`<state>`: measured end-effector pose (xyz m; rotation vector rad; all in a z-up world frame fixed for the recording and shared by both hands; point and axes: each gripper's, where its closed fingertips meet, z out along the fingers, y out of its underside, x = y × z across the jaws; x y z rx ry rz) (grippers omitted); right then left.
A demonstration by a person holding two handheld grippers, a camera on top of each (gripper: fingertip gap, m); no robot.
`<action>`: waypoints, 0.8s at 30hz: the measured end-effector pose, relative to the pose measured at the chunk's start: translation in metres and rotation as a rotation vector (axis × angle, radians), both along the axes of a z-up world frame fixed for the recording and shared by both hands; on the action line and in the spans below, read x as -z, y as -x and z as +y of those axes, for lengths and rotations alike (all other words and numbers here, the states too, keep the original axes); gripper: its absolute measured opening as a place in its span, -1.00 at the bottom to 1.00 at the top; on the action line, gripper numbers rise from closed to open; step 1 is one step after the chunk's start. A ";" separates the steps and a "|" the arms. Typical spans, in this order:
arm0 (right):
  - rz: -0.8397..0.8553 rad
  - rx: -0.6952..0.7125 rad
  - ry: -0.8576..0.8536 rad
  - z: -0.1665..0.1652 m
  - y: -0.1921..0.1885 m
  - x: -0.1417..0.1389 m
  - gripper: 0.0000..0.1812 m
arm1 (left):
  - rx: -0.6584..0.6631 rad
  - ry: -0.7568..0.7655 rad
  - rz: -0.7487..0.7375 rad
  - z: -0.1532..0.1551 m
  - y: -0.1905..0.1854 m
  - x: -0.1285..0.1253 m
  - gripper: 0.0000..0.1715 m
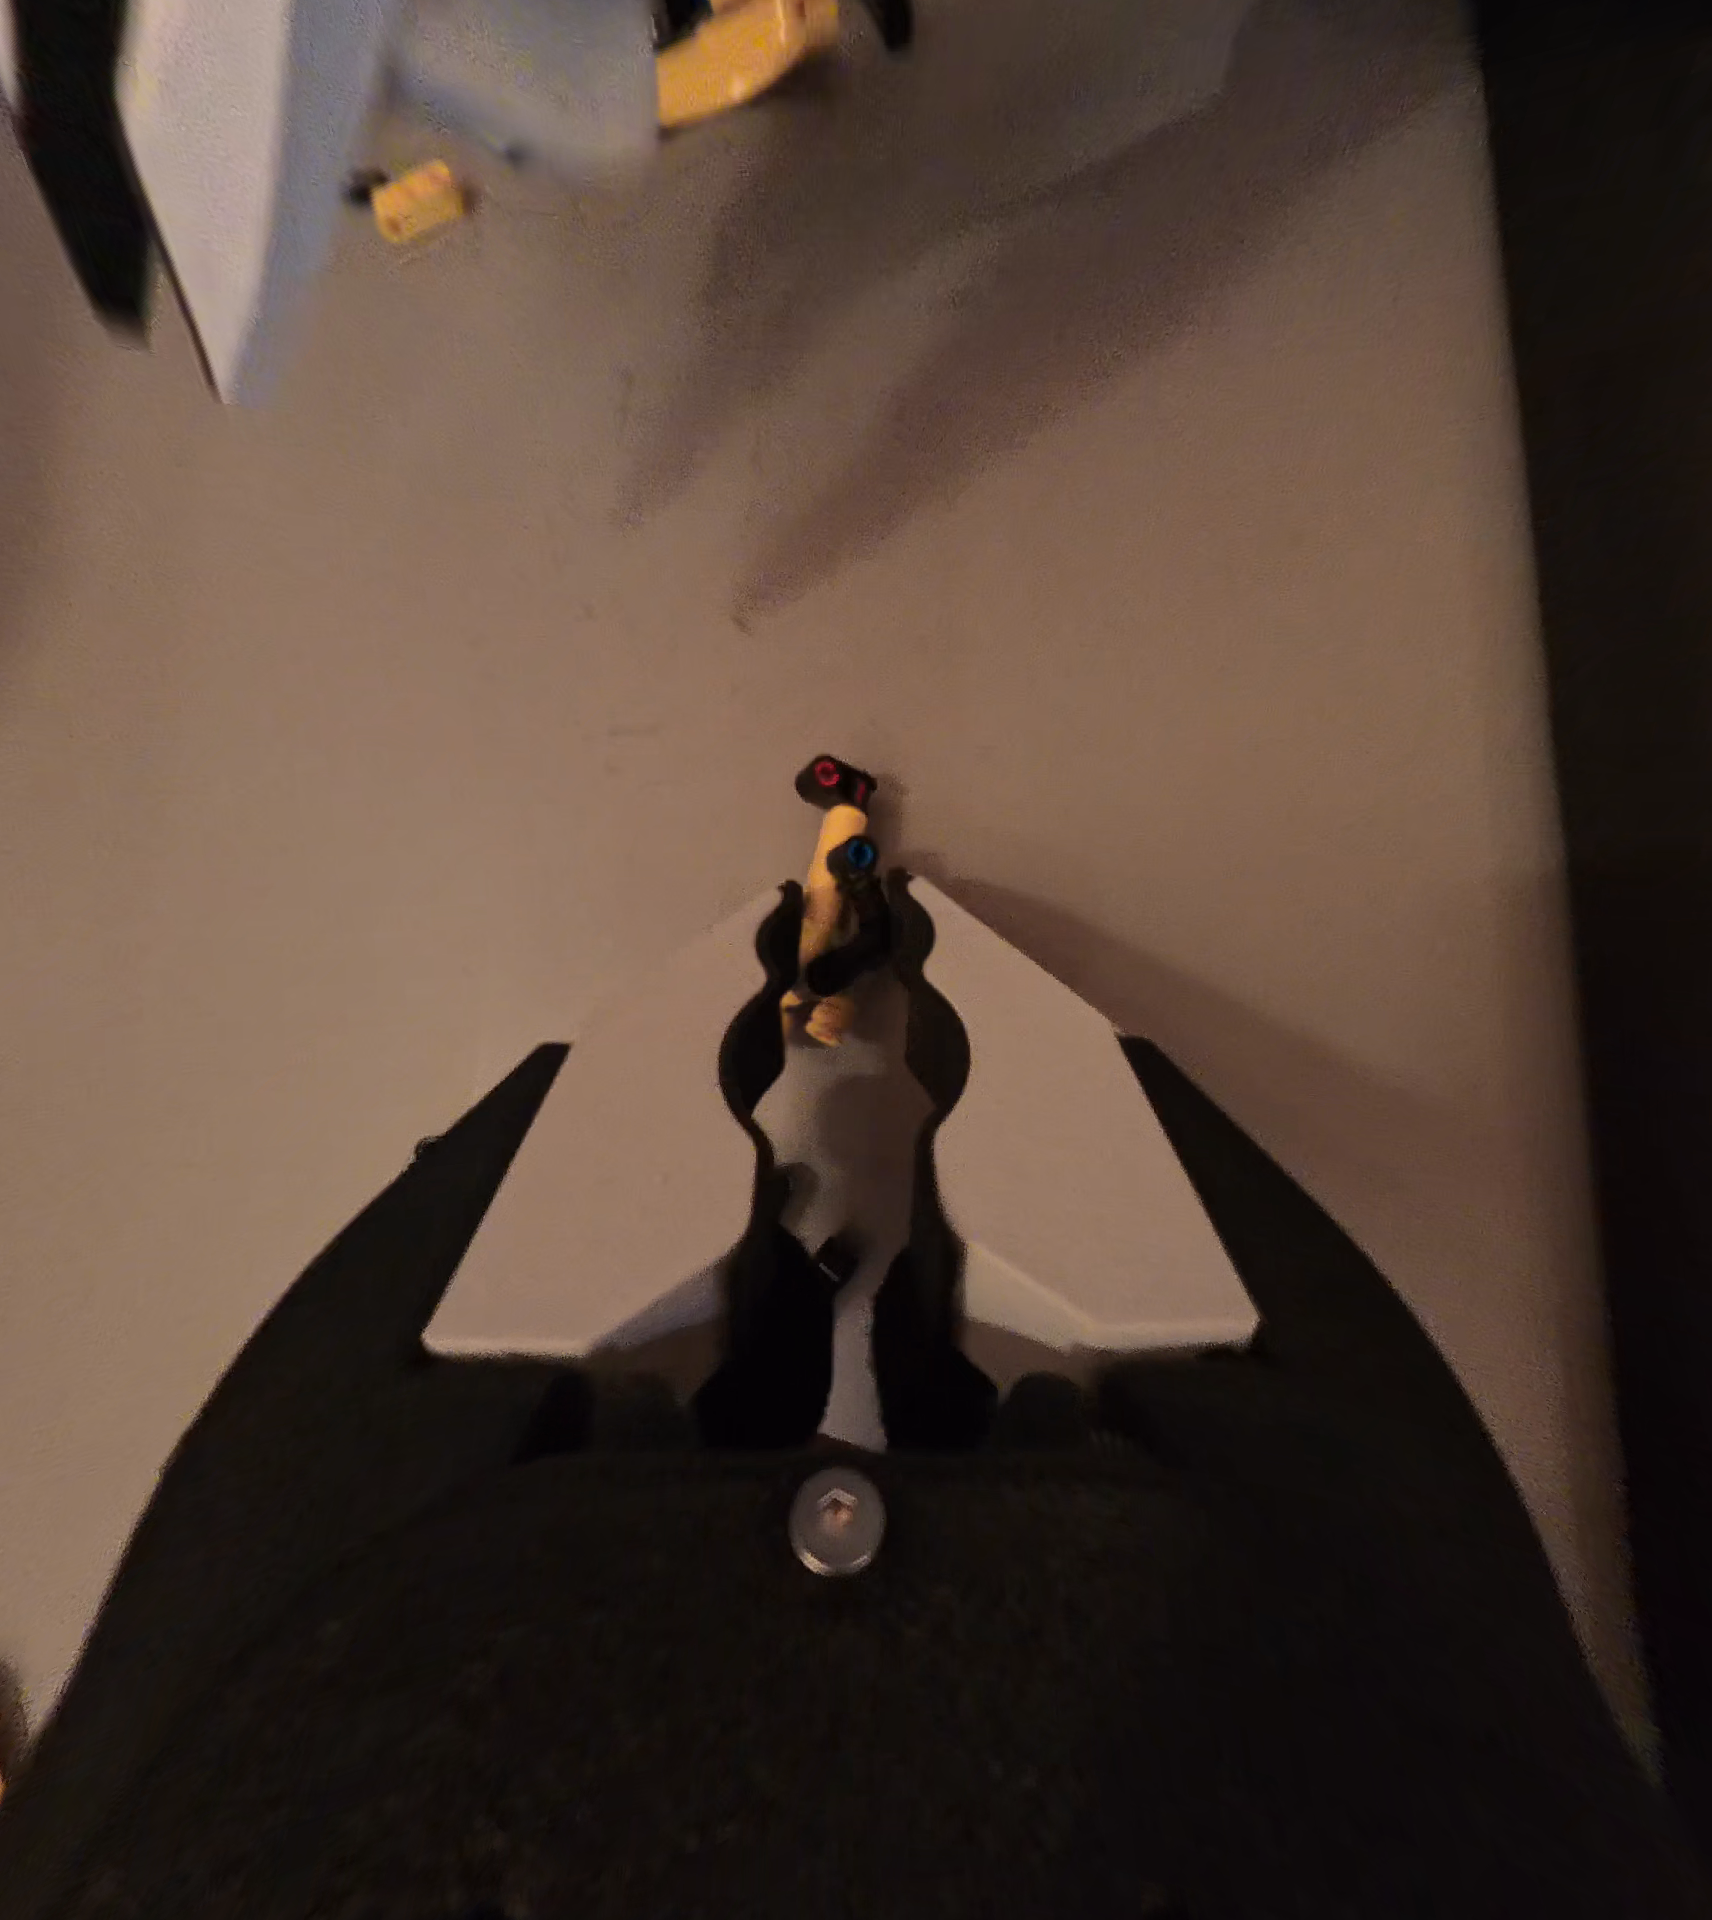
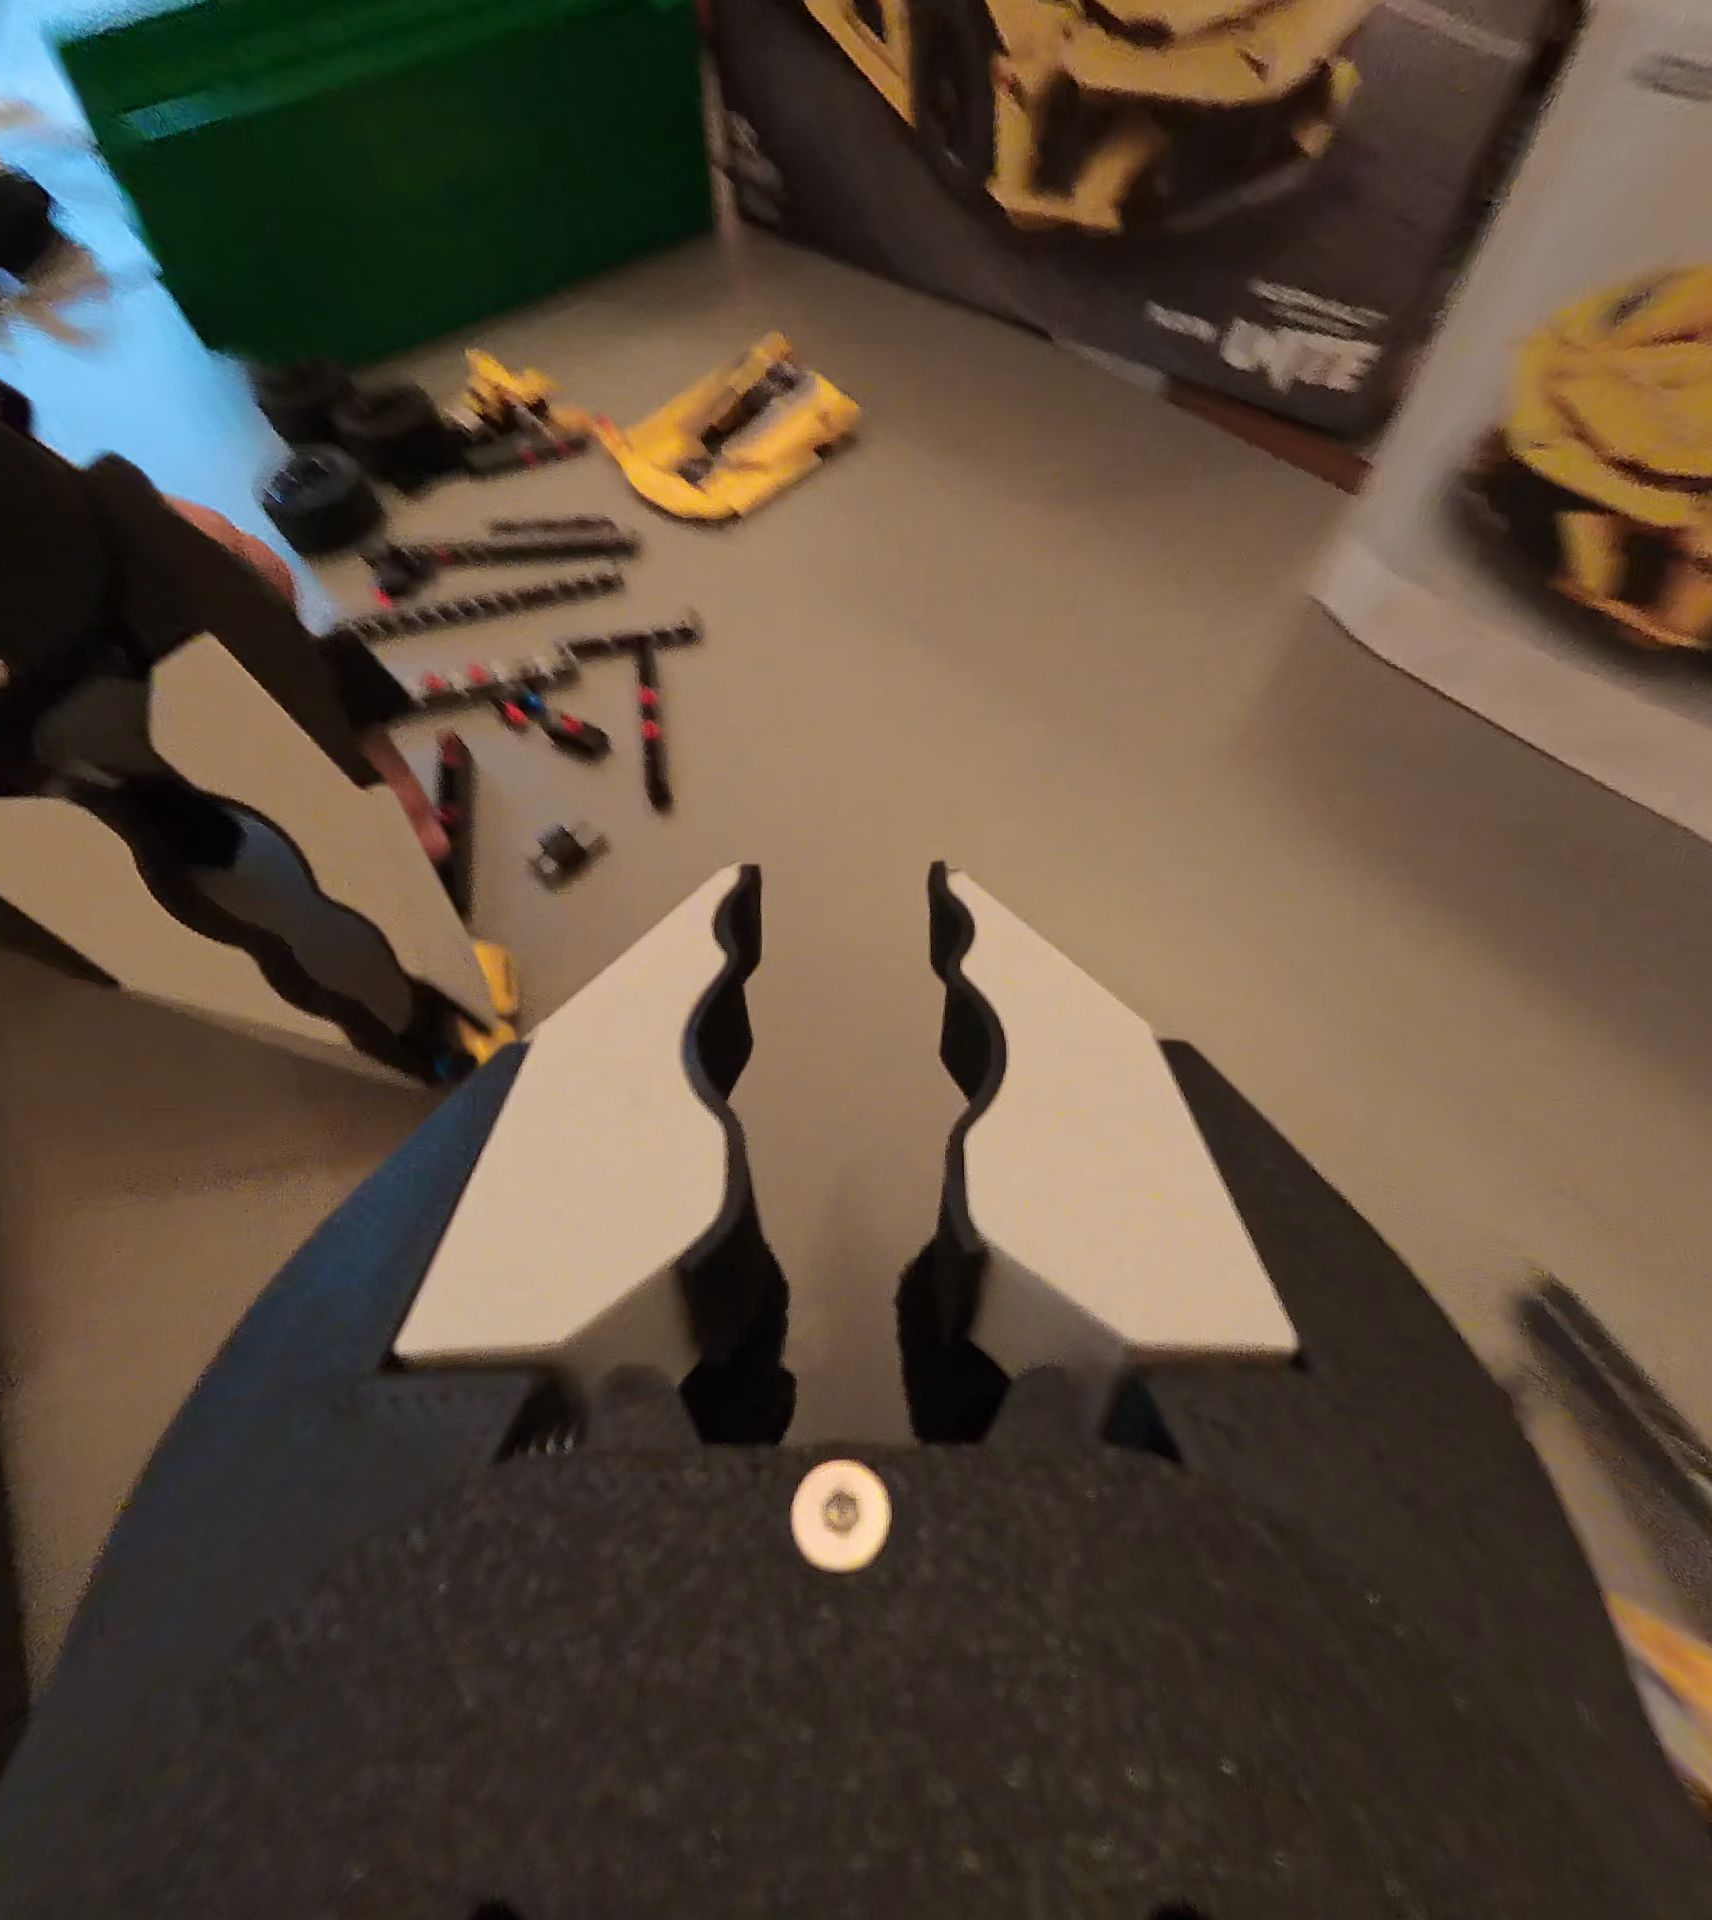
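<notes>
the left claw (image 1: pixel 839 904) is clenched on a small brick assembly (image 1: pixel 836 914), a tan piece joined to black pieces with a blue pin and a red pin showing, held at the fingertips just above the grey bench (image 1: pixel 1143 675). the right claw (image 2: pixel 844 883) is released, its jaws apart with nothing between them, hovering over the bench near the left claw, which shows at the left of the right wrist view with the yellow and black piece at its tips. beyond lie black beams (image 2: pixel 519 623) with red pins, a yellow panel part (image 2: pixel 738 436), black wheels (image 2: pixel 322 499), a green box (image 2: pixel 395 166) and a printed carton (image 2: pixel 1091 156).
</notes>
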<state>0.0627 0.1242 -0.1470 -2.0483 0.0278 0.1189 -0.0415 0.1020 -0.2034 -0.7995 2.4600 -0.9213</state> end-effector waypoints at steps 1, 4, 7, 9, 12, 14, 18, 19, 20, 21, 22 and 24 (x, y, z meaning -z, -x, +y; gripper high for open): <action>0.053 -0.030 -0.051 0.011 0.009 0.002 -0.64 | -0.003 0.046 -0.029 -0.001 -0.002 -0.008 -0.86; 0.246 -0.054 -0.221 0.025 0.021 -0.009 -0.71 | -0.125 0.259 -0.078 0.012 -0.020 -0.040 -0.93; 0.247 -0.066 -0.316 0.018 0.013 -0.027 -0.72 | -0.188 0.667 -0.055 0.027 -0.026 -0.083 -0.93; 0.269 -0.150 -0.367 0.013 0.022 -0.035 -0.61 | -0.185 0.916 -0.022 0.036 -0.025 -0.107 -0.93; 0.403 -0.315 -0.415 0.008 0.051 -0.054 -0.61 | -0.196 1.124 0.014 0.044 -0.028 -0.121 -0.93; 0.422 -0.385 -0.462 0.007 0.067 -0.065 -0.61 | -0.190 1.223 0.036 0.043 -0.029 -0.126 -0.93; 0.353 -0.378 -0.441 0.011 0.072 -0.059 -0.80 | -0.173 1.293 0.069 0.035 -0.032 -0.126 -0.93; 0.338 -0.364 -0.460 0.010 0.069 -0.062 -0.86 | -0.173 1.290 0.077 0.033 -0.033 -0.124 -0.93; 0.326 -0.350 -0.483 0.009 0.067 -0.066 -0.92 | -0.170 1.287 0.082 0.030 -0.034 -0.123 -0.93; 0.302 -0.347 -0.489 0.008 0.066 -0.066 -0.93 | -0.166 1.290 0.082 0.028 -0.034 -0.123 -0.93; 0.280 -0.346 -0.481 0.007 0.066 -0.066 -0.93 | -0.168 1.286 0.082 0.026 -0.034 -0.122 -0.93; 0.267 -0.341 -0.440 0.006 0.064 -0.062 -0.93 | -0.183 1.243 0.066 0.026 -0.036 -0.119 -0.93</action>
